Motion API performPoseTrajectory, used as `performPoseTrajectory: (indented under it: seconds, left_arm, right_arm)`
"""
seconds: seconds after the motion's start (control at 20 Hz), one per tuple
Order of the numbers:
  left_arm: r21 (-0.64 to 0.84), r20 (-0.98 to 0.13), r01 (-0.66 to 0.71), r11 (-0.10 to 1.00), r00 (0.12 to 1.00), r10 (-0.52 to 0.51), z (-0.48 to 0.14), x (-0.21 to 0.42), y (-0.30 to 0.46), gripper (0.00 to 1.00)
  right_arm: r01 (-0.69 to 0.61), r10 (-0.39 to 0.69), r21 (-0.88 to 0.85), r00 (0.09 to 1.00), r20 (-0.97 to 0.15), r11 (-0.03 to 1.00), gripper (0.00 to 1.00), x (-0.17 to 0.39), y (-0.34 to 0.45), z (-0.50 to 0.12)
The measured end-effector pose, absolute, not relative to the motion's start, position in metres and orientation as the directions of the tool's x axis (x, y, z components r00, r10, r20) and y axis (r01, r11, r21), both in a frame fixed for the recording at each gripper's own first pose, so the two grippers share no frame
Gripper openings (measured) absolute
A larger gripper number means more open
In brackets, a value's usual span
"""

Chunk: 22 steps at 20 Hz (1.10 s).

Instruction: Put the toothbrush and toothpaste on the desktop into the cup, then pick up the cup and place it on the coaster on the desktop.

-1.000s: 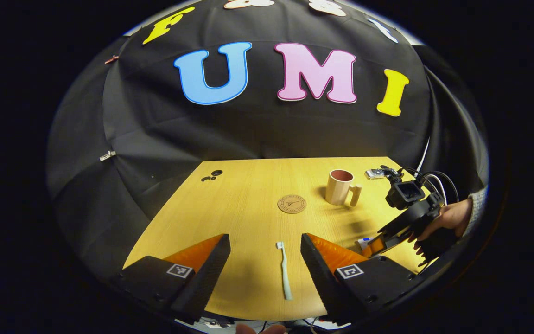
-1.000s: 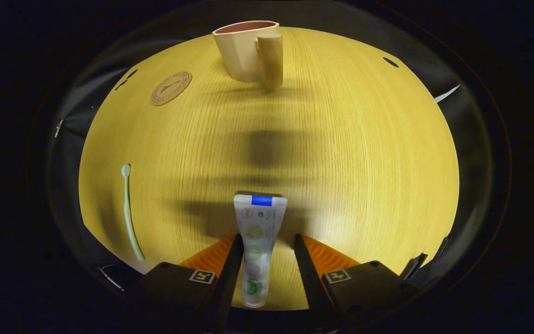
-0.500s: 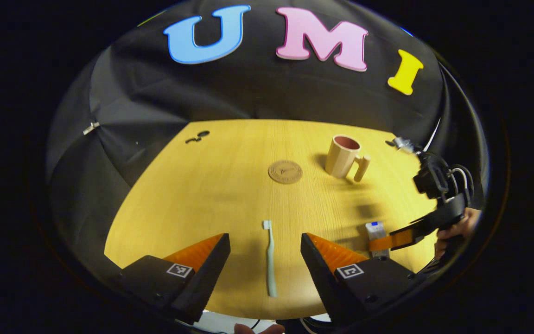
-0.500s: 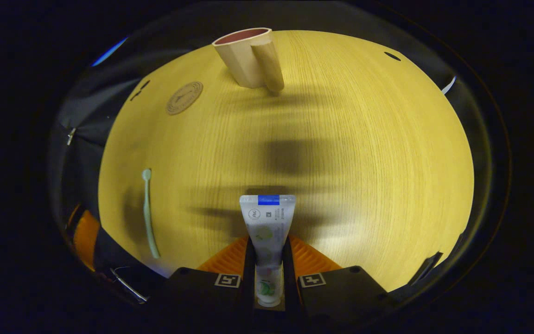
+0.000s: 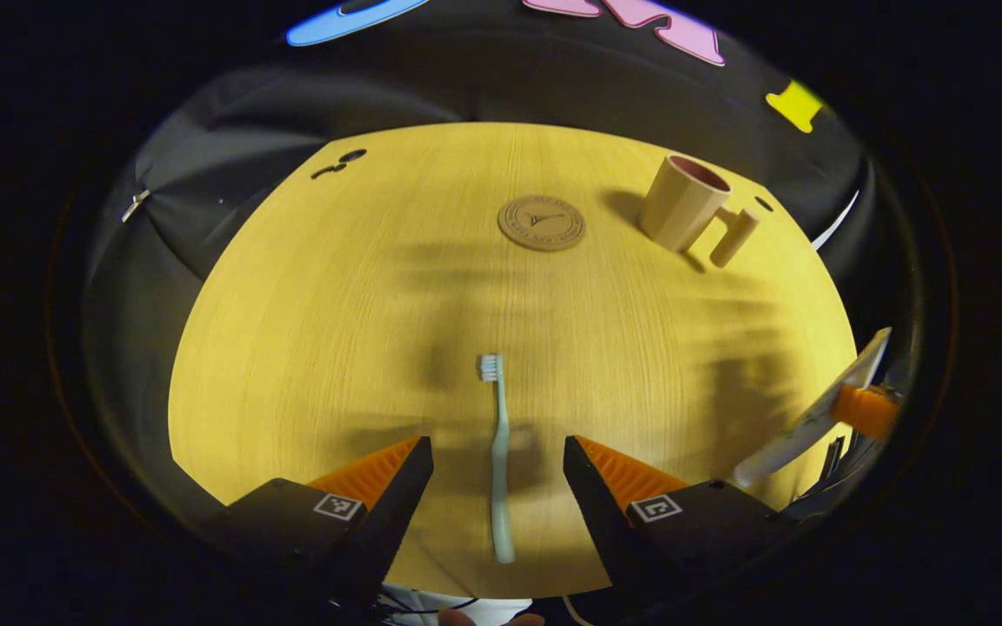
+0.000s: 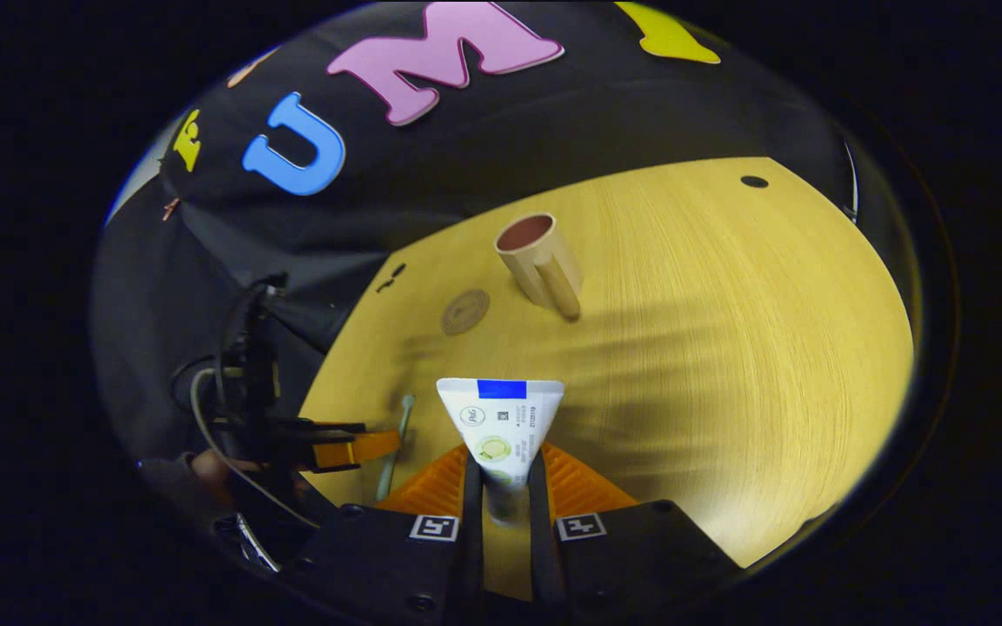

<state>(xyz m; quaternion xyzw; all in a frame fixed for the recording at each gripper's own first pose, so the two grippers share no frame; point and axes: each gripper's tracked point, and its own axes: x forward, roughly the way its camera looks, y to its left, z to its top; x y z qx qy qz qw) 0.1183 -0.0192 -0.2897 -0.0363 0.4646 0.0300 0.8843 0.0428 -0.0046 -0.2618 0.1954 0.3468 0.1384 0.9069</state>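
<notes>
A pale green toothbrush [image 5: 497,452] lies flat on the wooden desktop [image 5: 336,313], bristles pointing away, between the spread fingers of my open left gripper [image 5: 498,465]. My right gripper [image 6: 501,496] is shut on a white toothpaste tube [image 6: 501,417] and holds it lifted above the desk; the tube [image 5: 814,413] also appears at the right edge of the left gripper view. The beige cup [image 5: 684,204] with a handle stands upright at the far right, seen too in the right gripper view [image 6: 540,256]. The round coaster [image 5: 541,223] lies left of the cup.
In the right gripper view the left gripper [image 6: 353,448] and the hand holding it sit low on the left, by the toothbrush [image 6: 392,452]. Small dark holes [image 5: 340,161] mark the far left of the desktop. Black cloth walls surround the desk.
The right gripper has lifted the toothpaste off the desk and tilted upward. The left gripper has come down and forward around the toothbrush, still open.
</notes>
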Motion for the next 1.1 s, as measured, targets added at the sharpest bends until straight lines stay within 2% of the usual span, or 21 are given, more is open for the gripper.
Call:
performPoseTrajectory:
  seconds: [0.3,0.5,0.6,0.75,0.85,0.95,1.1]
  left_arm:
    - [0.027,-0.868,-0.076,0.997,0.493,0.061,-0.311,0.115,-0.021,0.93]
    - [0.037,-0.875,-0.074,0.997,0.48,0.068,-0.312,0.125,-0.025,0.88]
    - [0.009,-0.891,-0.086,0.996,0.452,0.047,-0.315,0.128,-0.03,0.89]
    - [-0.036,-0.905,-0.131,0.991,0.424,0.024,-0.314,0.127,-0.035,0.52]
    - [-0.025,-0.908,-0.116,0.993,0.419,0.026,-0.313,0.126,-0.032,0.45]
    - [-0.025,-0.903,-0.09,0.996,0.43,0.016,-0.313,0.128,-0.031,0.18]
    - [-0.006,-0.885,-0.016,1.0,0.465,0.002,-0.312,0.128,-0.032,0.08]
  right_arm:
    - [-0.161,0.375,0.423,0.785,-0.493,0.892,0.26,0.045,-0.033,-0.219]
    - [-0.18,0.367,0.383,0.784,-0.501,0.906,0.26,0.039,-0.053,-0.223]
    - [-0.176,0.373,0.395,0.778,-0.505,0.902,0.26,0.035,-0.058,-0.225]
    - [-0.166,0.363,0.393,0.784,-0.504,0.904,0.26,0.035,-0.067,-0.225]
    - [-0.157,0.356,0.397,0.791,-0.497,0.904,0.26,0.034,-0.071,-0.221]
    - [-0.151,0.35,0.4,0.798,-0.49,0.904,0.26,0.035,-0.074,-0.216]
    - [-0.147,0.338,0.388,0.805,-0.488,0.91,0.26,0.031,-0.077,-0.211]
